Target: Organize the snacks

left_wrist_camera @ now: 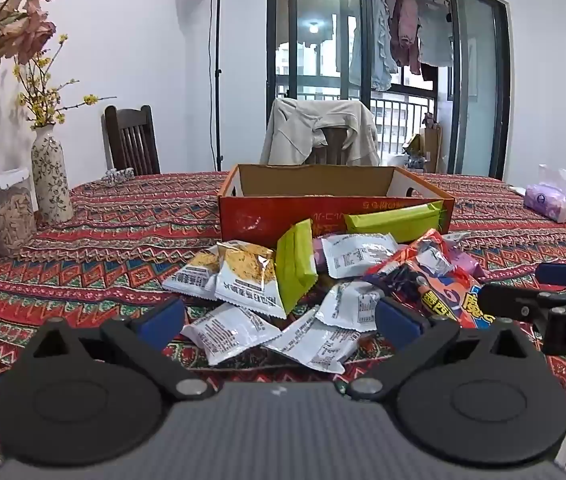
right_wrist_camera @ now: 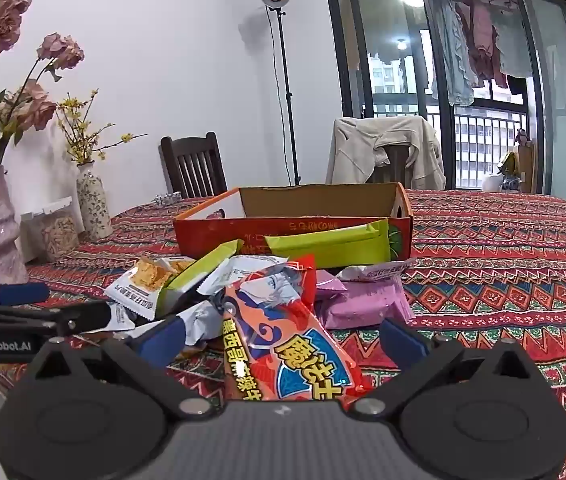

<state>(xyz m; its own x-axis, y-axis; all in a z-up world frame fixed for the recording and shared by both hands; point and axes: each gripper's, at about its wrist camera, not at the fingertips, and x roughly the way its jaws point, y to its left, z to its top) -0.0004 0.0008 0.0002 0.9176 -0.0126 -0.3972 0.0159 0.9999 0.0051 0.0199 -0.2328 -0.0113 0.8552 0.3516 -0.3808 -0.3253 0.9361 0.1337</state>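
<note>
Left wrist view shows my left gripper [left_wrist_camera: 279, 316] with its jaws wide apart and nothing between them, hovering over white packets [left_wrist_camera: 239, 330] at the near edge of the snack pile. The pile lies on the patterned tablecloth [left_wrist_camera: 115, 240], just in front of the red box [left_wrist_camera: 283, 220]; I cannot see the box floor from this angle, so whether anything is in it I cannot tell. One green pack [left_wrist_camera: 395, 220] leans against the box front, another green pack [left_wrist_camera: 295, 260] stands tilted in the pile. My right gripper [left_wrist_camera: 543, 300] enters from the right edge, mostly cut off. In the right wrist view, my right gripper [right_wrist_camera: 283, 340] is also spread wide, gripping nothing; the big orange bag [right_wrist_camera: 291, 344] lies between the fingers, its near end hidden under the gripper body, and I cannot tell whether a pad touches it. Pink packs [right_wrist_camera: 363, 304] sit partly buried beside it. The print on the white packets is too small to read. At the left the vases [right_wrist_camera: 91, 204] are partly cropped.
</note>
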